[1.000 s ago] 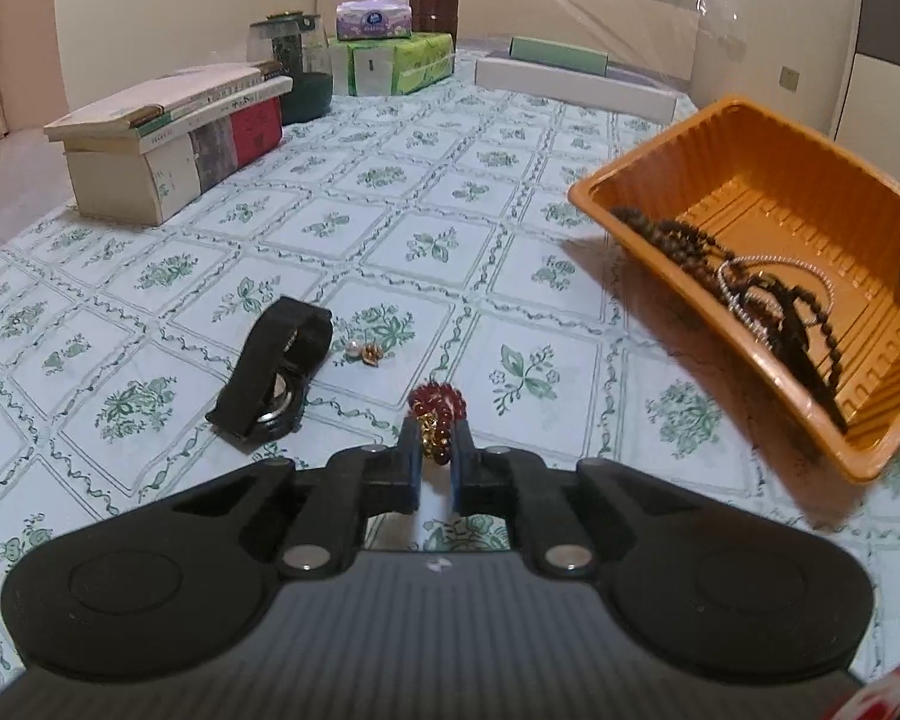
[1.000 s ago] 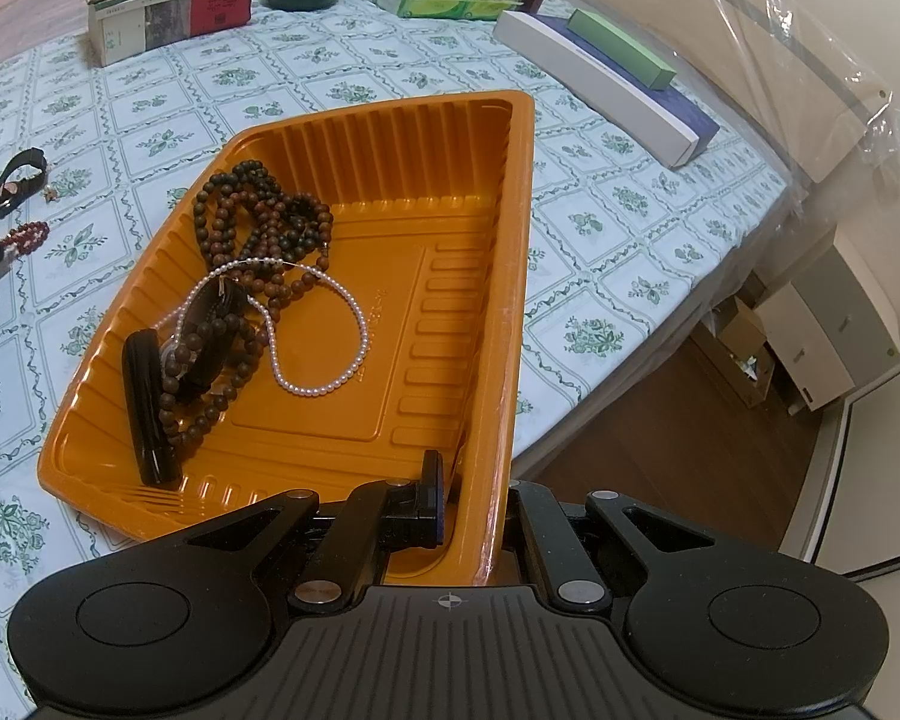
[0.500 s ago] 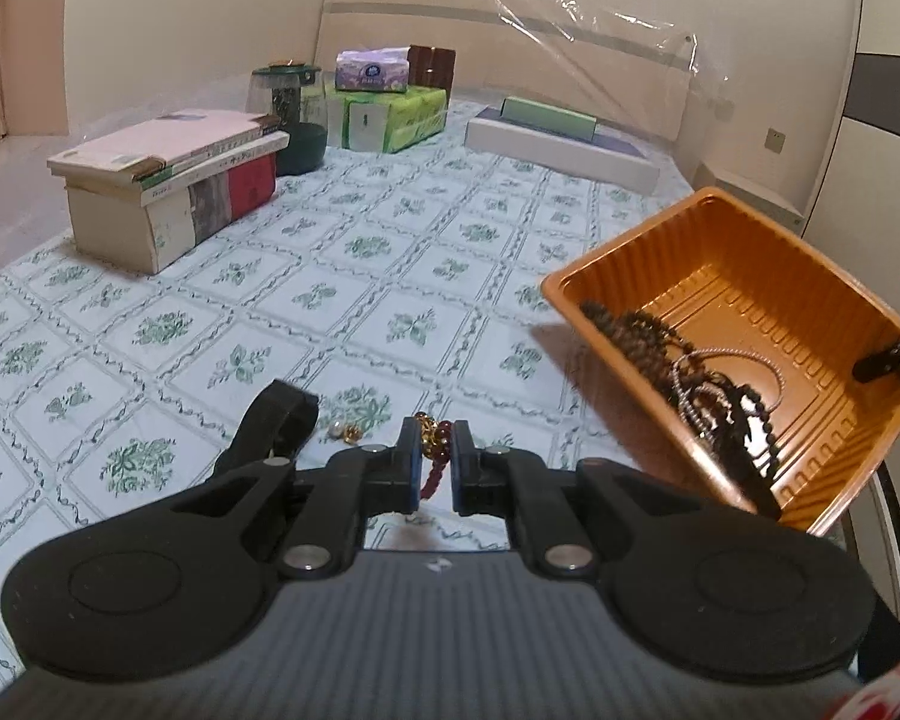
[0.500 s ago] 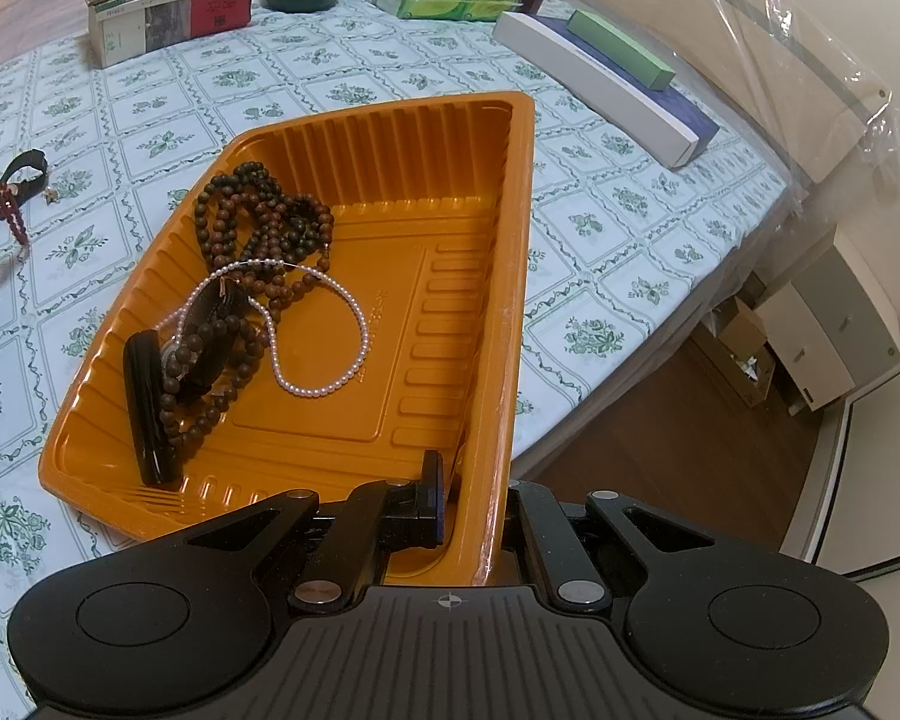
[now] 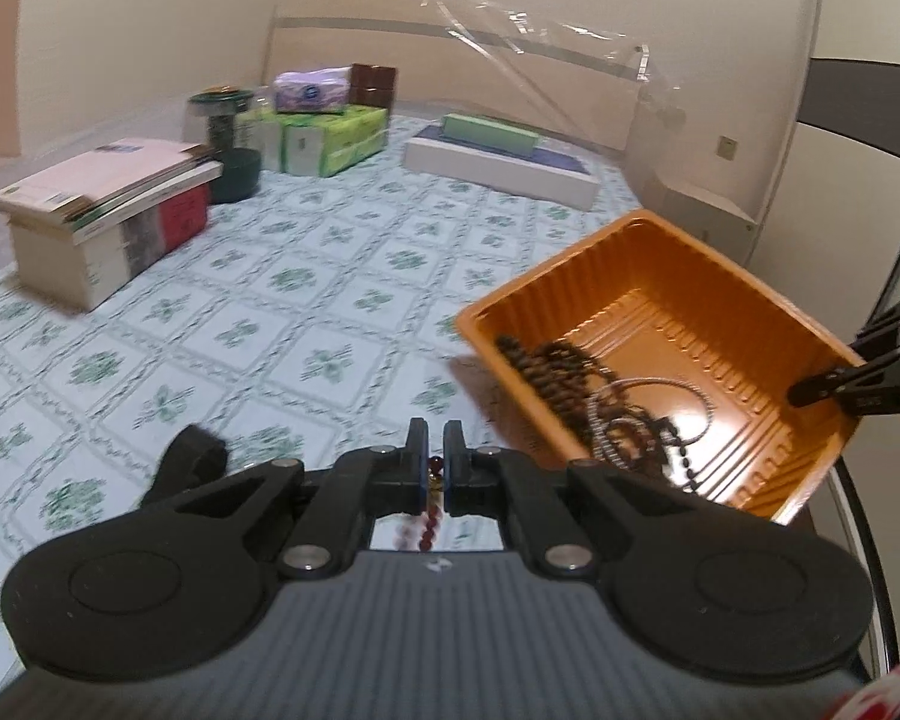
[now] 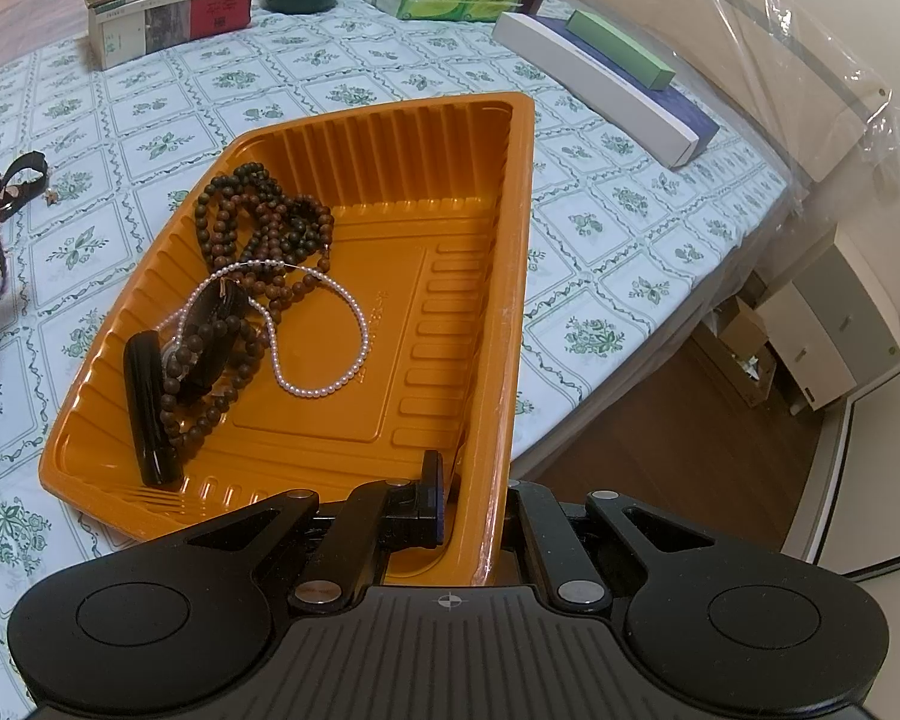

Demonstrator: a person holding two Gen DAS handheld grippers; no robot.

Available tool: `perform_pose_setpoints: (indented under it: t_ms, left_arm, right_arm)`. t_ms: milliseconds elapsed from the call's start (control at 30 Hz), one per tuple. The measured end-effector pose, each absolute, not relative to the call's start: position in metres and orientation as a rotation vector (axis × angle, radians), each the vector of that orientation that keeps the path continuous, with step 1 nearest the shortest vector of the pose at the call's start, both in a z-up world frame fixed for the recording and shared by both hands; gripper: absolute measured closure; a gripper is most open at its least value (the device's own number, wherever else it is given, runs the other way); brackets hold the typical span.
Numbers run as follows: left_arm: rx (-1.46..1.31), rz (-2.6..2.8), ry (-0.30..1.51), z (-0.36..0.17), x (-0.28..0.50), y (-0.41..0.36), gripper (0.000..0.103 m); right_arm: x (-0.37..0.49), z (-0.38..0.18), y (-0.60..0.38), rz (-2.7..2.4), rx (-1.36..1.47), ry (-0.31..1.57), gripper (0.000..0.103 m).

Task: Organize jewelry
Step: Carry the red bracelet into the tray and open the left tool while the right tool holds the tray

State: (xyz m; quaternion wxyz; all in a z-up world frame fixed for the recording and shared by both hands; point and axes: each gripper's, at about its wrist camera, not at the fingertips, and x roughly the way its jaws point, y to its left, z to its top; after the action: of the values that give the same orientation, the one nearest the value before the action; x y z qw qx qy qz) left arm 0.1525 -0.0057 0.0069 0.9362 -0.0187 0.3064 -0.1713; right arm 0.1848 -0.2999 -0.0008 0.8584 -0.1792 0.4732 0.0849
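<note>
Four pieces already lie in the tray [image 6: 513,192] — dark beads [image 6: 258,216], pearls [image 6: 324,354], two dark bands. Left gripper [image 5: 435,468] pinches the red bracelet [image 5: 431,519], clear of the bed [image 5: 306,276]; right gripper [image 6: 471,507] clamps the tray's rim. Left: watch [image 5: 189,462] — its earrings [image 6: 50,197] show in right view only.

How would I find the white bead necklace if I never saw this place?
Look for the big orange tray on the flowery tablecloth, gripped at one edge by the right hand-held gripper. Inside, near the dark brown beads, lies the pearl necklace. It is the only thin loop of tiny white beads; everything else in the tray is dark.
</note>
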Motion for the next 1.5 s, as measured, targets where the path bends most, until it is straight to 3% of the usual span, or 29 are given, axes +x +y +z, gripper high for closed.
perform_pose_setpoints:
  t_ms: [900, 1500]
  left_arm:
    - [-0.003, -0.623, 0.559, 0.045, 0.159, -0.102, 0.102]
    - [0.025, -0.408, 0.663, -0.002, 0.161, -0.037, 0.102]
  right_arm:
    - [0.185, -0.001, -0.300, 0.183, -0.370, 0.992, 0.098]
    - [0.185, 0.000, -0.300, 0.185, -0.367, 0.989, 0.098]
